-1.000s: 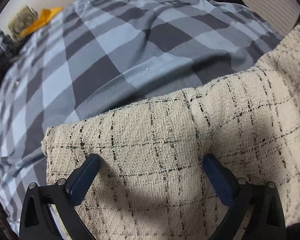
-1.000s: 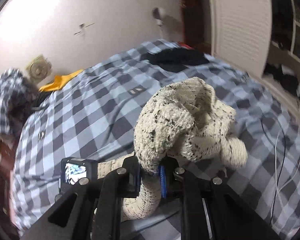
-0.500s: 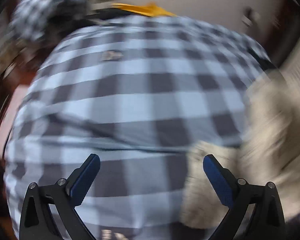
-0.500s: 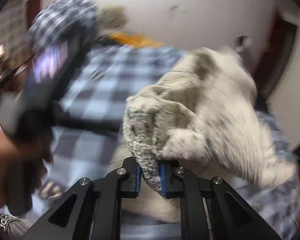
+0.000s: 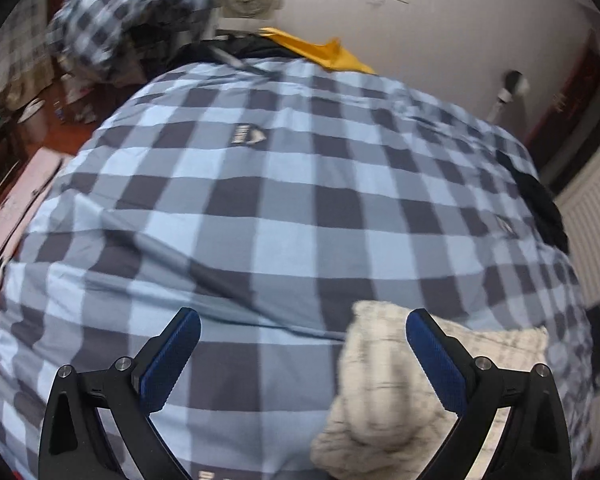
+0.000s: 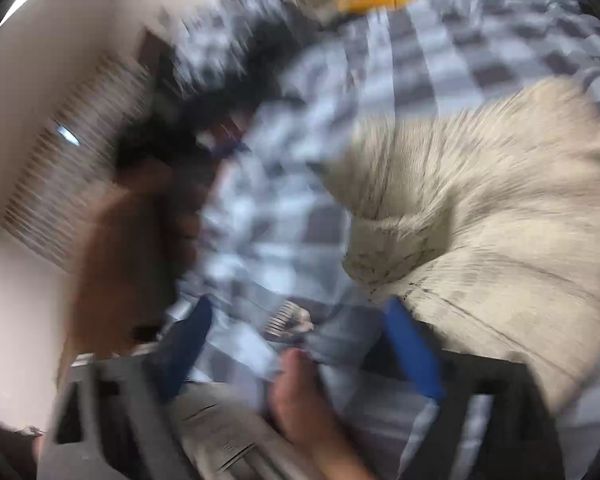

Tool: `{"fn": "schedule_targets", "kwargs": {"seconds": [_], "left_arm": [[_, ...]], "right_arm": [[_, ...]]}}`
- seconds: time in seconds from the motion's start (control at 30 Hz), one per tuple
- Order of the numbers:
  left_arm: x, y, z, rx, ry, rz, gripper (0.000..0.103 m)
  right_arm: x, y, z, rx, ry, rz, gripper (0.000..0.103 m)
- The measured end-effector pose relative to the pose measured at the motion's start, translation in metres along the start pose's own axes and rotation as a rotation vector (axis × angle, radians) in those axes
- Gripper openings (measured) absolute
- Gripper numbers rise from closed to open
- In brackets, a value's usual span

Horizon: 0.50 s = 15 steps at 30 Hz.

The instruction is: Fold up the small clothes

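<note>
Where right claw (image 6: 300, 344) gapes (blurred): garment (image 6: 480, 220) beside.

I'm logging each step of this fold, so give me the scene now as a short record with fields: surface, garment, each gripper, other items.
surface: bed with blue-grey checked cover
garment: cream knit, bunched on the cover by the near edge
left gripper: open, empty, above the cover; knit under its right finger
right gripper: jaws just opened, knit released, lying beside the right finger; view blurred
other items: yellow cloth at the far edge; dark garment at the right edge
</note>
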<state>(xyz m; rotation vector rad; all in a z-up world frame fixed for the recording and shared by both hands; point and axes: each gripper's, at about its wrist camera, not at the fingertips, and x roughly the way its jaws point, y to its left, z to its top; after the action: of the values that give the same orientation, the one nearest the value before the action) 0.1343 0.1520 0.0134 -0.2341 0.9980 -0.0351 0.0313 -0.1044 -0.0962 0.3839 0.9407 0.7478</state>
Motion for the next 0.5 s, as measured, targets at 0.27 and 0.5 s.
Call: {"fn": "schedule_targets", "kwargs": {"seconds": [0.27,0.5], "left_arm": [[0.023,-0.102,-0.045,0.348,0.146,-0.193,0.103],[0.101,-0.141,-0.103,0.538,0.284,0.068,0.103]], "right_arm": [[-0.063,-0.074,0.018,0.07,-0.159,-0.597,0.099],[-0.021,-0.125,0.008,0.18,0.055,-0.568,0.101]]}}
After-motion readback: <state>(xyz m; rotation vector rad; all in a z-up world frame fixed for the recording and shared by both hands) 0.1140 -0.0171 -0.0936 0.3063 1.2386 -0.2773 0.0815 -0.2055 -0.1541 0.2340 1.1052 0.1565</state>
